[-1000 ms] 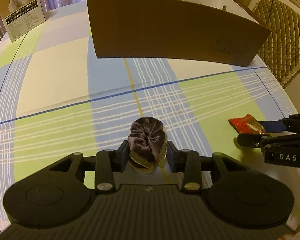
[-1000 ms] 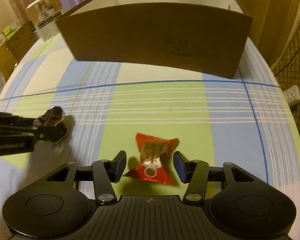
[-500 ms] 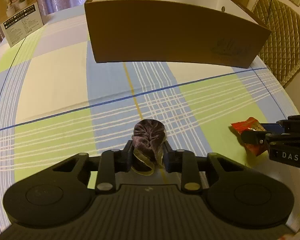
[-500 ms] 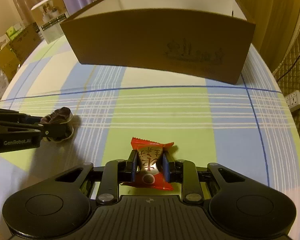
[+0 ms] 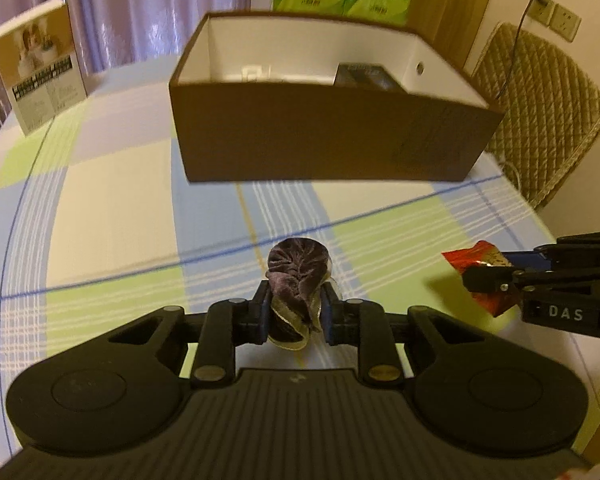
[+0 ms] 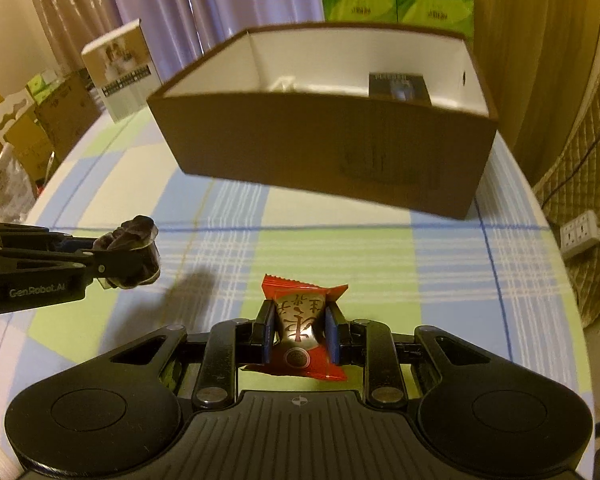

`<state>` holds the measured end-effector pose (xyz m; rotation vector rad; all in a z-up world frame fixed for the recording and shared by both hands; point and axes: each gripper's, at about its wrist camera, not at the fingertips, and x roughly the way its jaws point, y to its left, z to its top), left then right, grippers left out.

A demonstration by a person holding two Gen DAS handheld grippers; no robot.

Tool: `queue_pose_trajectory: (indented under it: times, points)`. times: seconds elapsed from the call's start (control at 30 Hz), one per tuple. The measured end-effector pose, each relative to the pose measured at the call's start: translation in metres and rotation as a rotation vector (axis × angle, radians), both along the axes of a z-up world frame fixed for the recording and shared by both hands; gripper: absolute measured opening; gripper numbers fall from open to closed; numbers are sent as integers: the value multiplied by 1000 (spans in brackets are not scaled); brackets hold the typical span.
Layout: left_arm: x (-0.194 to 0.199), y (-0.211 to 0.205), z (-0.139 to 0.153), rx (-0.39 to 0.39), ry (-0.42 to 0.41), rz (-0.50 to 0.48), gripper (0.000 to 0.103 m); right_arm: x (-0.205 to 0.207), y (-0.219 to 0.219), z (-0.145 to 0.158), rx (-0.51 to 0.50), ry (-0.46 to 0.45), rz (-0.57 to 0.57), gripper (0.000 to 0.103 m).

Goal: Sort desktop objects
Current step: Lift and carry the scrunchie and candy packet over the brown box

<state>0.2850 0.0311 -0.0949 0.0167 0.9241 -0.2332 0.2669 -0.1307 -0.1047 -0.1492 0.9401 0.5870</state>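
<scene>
Fingers of the left gripper clench a velvet scrunchie, right gripper a red snack packet, both short of the cardboard box, evidently for deposit inside.

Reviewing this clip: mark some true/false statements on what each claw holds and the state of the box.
1. The left claw is shut on a dark velvet scrunchie. True.
2. The right claw is open above the red snack packet. False: it is shut on the packet.
3. The brown box is empty. False: a dark item lies inside.
4. Both held things are off the checked tablecloth. True.
</scene>
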Motion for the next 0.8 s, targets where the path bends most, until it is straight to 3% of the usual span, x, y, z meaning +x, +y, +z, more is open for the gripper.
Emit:
queue_pose_trajectory:
  times: [0.3,0.8]
  points:
    - [7,-7,32,-5,-78,-18,20,14,4,30,32,-64,8,23]
    - [45,-12,60,4,-159,-26,20,46,12,65,54,-157,18,23]
